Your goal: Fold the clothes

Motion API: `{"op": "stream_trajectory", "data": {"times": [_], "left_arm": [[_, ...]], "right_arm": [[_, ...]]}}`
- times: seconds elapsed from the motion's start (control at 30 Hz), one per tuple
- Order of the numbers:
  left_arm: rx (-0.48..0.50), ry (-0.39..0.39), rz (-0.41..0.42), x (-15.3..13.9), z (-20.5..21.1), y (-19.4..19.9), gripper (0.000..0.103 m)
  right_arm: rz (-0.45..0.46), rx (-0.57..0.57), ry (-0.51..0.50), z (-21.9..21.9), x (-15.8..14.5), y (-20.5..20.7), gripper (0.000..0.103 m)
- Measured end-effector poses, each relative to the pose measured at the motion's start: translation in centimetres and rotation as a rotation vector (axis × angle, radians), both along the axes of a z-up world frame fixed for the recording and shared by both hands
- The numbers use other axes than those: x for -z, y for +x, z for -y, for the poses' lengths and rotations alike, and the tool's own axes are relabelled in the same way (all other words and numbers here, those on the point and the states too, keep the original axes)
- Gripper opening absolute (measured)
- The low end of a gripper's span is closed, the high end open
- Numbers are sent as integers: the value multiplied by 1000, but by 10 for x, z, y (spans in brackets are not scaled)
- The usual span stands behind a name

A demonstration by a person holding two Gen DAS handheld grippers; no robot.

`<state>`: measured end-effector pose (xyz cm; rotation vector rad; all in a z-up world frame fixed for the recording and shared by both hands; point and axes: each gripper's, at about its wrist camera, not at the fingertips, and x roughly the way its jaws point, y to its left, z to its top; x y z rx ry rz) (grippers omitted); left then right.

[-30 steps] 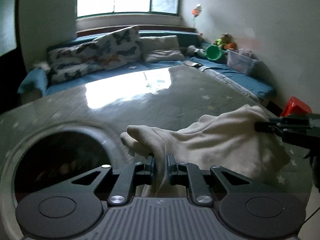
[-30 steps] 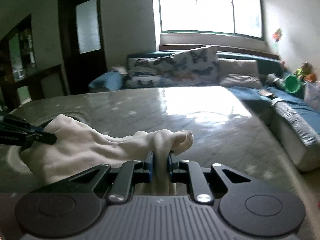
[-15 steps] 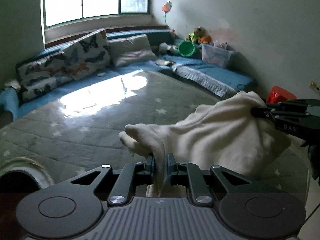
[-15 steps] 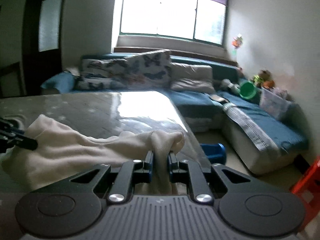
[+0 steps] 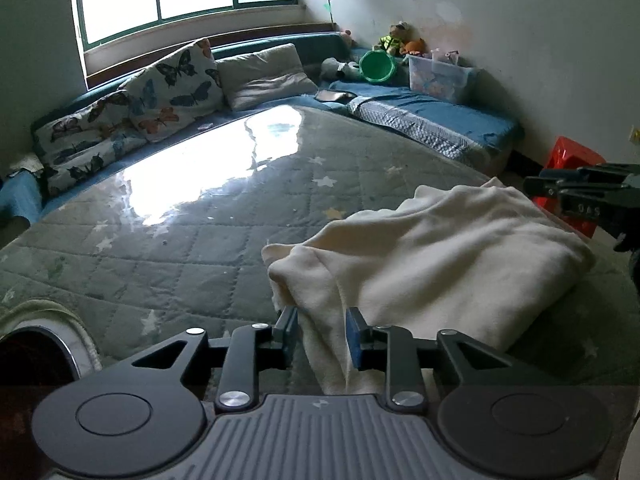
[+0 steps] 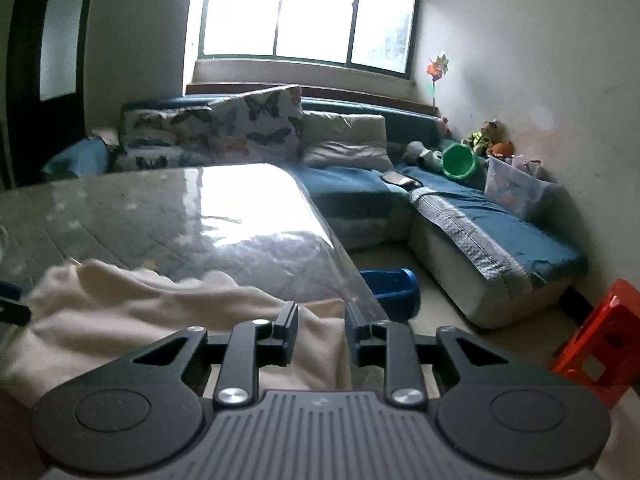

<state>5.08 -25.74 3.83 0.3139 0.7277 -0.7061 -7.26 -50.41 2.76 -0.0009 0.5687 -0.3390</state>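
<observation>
A cream garment [image 5: 432, 252] lies folded over on the green quilted table [image 5: 180, 248] near its right edge. My left gripper [image 5: 322, 334] is open, its jaws apart on either side of a hanging fold of the cloth. My right gripper [image 6: 320, 330] is open too, over the garment's other end [image 6: 140, 312] at the table's corner. The right gripper also shows at the right edge of the left wrist view [image 5: 580, 194], just beyond the cloth. The left gripper's fingertip [image 6: 12, 308] shows at the left edge of the right wrist view.
A blue sofa [image 6: 460, 208] with butterfly cushions [image 5: 176, 88] wraps around the table's far side. A red stool [image 6: 600, 340] and a blue object [image 6: 394, 286] sit on the floor by the table's right edge. A round opening [image 5: 36, 356] lies at the near left.
Both grippers have opened and let go of the cream garment, which now rests on the table. Both carried it to the right and lowered it before releasing.
</observation>
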Motion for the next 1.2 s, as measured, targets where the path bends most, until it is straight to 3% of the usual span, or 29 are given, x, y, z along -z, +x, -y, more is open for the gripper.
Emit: {"op": "stream_trajectory", "data": {"times": [0.23,0.4,0.53,0.57,0.67,1.1,1.2], "left_arm": [[-6,13,-2,1,-5,-6,29],[1,20,3,2,-7,-11,32],[-2,26,-1,4,-14,-14,33],[-5,27,-1,4,-17,-15,34],[-12,30,4,4,-26,-18,45],[-95,31,0,4,-76,-24,50],[-121,30,0,4,-93,-25,56]], "right_arm": [[-7,-61,78,-8,13,0,27],[-18,-107,92,-25,20,-4,39],[-38,-165,72,-45,24,-8,42],[-39,-178,69,-50,24,-10,47],[-39,-216,64,-66,23,-13,49],[-27,-351,75,-122,11,-15,55],[-17,-380,76,-135,8,-15,56]]}}
